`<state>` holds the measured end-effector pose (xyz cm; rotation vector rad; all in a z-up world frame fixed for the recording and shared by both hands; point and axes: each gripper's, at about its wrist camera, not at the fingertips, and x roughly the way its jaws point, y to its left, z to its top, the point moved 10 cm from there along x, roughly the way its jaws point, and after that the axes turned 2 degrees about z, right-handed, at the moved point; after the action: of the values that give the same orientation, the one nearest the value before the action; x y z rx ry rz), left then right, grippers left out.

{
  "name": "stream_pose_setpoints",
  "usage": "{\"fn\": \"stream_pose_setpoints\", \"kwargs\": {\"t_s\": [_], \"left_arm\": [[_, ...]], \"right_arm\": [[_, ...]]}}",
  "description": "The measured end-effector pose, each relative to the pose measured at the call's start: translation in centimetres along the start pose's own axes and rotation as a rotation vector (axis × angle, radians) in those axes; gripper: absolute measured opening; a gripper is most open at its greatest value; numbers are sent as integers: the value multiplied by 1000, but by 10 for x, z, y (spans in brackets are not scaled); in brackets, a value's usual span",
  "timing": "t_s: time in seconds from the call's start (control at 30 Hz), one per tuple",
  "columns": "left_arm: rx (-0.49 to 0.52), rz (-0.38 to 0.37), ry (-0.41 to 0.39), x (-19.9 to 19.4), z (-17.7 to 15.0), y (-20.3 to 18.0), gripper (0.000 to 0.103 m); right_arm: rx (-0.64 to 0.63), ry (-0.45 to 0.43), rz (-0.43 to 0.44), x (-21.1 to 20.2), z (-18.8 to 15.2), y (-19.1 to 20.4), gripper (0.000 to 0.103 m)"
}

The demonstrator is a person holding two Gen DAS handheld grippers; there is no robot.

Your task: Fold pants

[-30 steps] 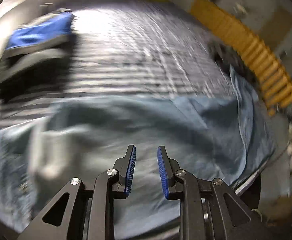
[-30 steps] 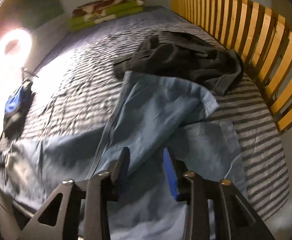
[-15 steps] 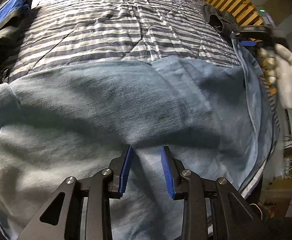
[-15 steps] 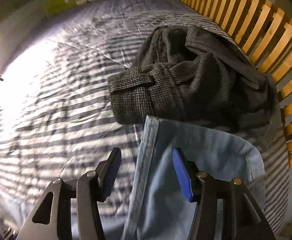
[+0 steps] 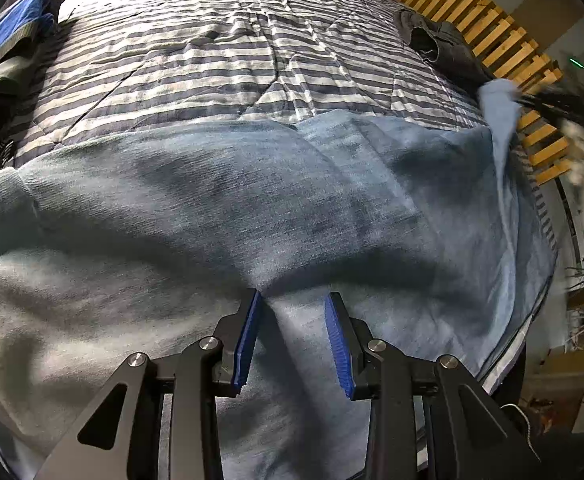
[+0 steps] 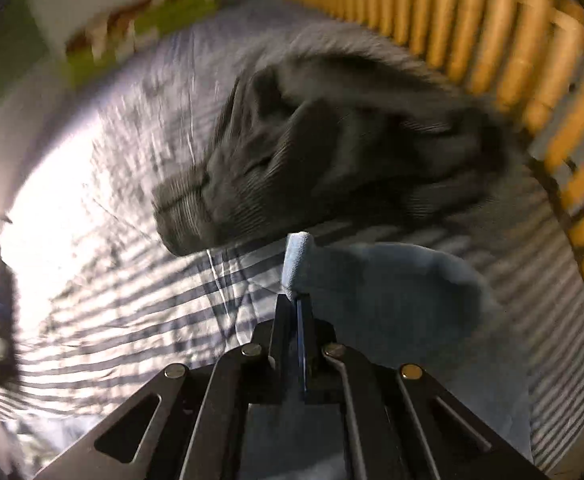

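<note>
One pair of light blue denim pants (image 5: 220,200) lies spread across the near part of a striped quilt (image 5: 220,52), which covers the bed. Left gripper (image 5: 293,300) sits low over the pants, jaws apart, two blue pads (image 5: 246,340) visible, a ridge of denim running up between them but not pinched; whether the tips touch the cloth cannot be told. Right gripper (image 6: 293,300) has its jaws together, clamped on the hemmed edge of the pants (image 6: 391,292), a small tab of denim sticking up just above the tips. In the left wrist view that same edge is lifted at far right, next to a blurred dark tool and a pale blurred shape there, too smeared to identify. One dark grey garment (image 6: 331,160) lies bunched on the quilt just beyond the held edge, near the wooden slat rail (image 6: 511,52); it also shows far right in the left view. One blue and grey item (image 5: 16,36) lies at the quilt's left edge. A green and brown folded pile (image 6: 140,28) lies at the far end, blurred. Right view is motion-blurred overall.
</note>
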<state>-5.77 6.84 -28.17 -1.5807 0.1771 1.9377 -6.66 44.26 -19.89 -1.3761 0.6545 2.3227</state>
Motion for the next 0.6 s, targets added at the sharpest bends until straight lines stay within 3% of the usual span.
{"fn": "stream_pose_setpoints", "kwargs": {"t_s": [0.17, 0.27, 0.33, 0.47, 0.6], "left_arm": [[4, 2, 2, 3, 3, -3, 36], [8, 10, 7, 1, 3, -8, 37], [24, -12, 6, -3, 2, -19, 37], [130, -4, -13, -17, 0, -52, 37], [205, -52, 20, -21, -14, -86, 37]], "right_arm": [[99, -149, 48, -114, -43, -84, 3], [223, -163, 33, -138, -88, -144, 3], [332, -118, -4, -127, -130, -194, 3], [478, 23, -2, -76, -198, -240, 3], [492, 6, 29, -67, -199, -248, 3]]}}
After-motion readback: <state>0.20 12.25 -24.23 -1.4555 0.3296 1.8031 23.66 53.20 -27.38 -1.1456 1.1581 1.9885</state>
